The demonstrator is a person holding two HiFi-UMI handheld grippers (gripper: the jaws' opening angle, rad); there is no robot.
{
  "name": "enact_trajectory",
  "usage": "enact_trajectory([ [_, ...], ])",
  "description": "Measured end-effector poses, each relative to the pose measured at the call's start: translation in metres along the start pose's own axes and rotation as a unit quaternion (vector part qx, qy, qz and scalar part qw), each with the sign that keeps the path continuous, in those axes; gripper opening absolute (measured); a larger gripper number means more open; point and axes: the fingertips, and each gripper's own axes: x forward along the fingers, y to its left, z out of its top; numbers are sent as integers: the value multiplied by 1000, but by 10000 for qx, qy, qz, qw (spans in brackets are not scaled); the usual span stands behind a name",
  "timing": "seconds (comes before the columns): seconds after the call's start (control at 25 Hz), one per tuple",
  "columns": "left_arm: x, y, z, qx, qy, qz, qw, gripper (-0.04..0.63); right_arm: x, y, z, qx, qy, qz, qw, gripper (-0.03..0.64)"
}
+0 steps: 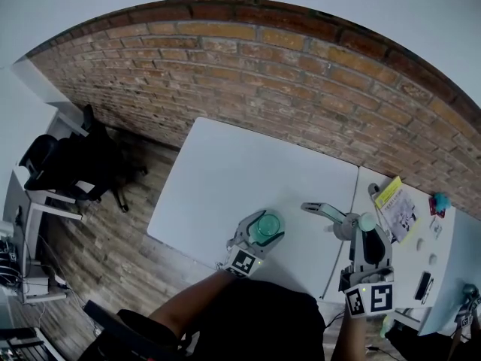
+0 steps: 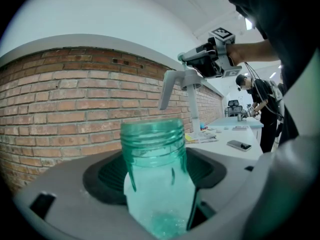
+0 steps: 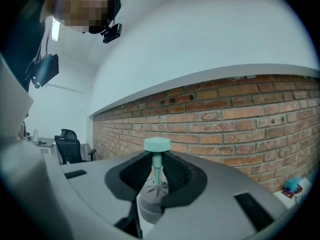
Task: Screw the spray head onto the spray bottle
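Left tongs (image 1: pixel 262 235): clamped on the spray bottle (image 2: pixel 156 184), with the pads pressing its sides just below the threaded neck.
Right tongs (image 1: pixel 356 226): clenched on the spray head (image 1: pixel 331 215), gripping its grey collar. A teal stem stands up between the pads.
Spray bottle: translucent green with an open, uncapped mouth. In the head view it is held over the near edge of the tabletop (image 1: pixel 225 179), at about 6 o'clock.
Spray head: grey, at 3 o'clock from the bottle and not touching it. Its nozzle points toward 9 o'clock, and a thin tube hangs below it.
Handling: the bottle looks light, thin-walled and probably easy to dent, so hold it by the body with the threads left free. The head looks stiff, and its collar is the best place to grip for turning. The tube likely bends.
Beyond: a brick wall (image 1: pixel 301 74) at 12 o'clock.
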Motion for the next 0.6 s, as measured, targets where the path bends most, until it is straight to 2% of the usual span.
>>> enact_trajectory([
  [0.6, 1, 0, 1, -10, -36, -9, 10000, 334, 0, 7, 26, 158, -11, 120, 9998, 72],
])
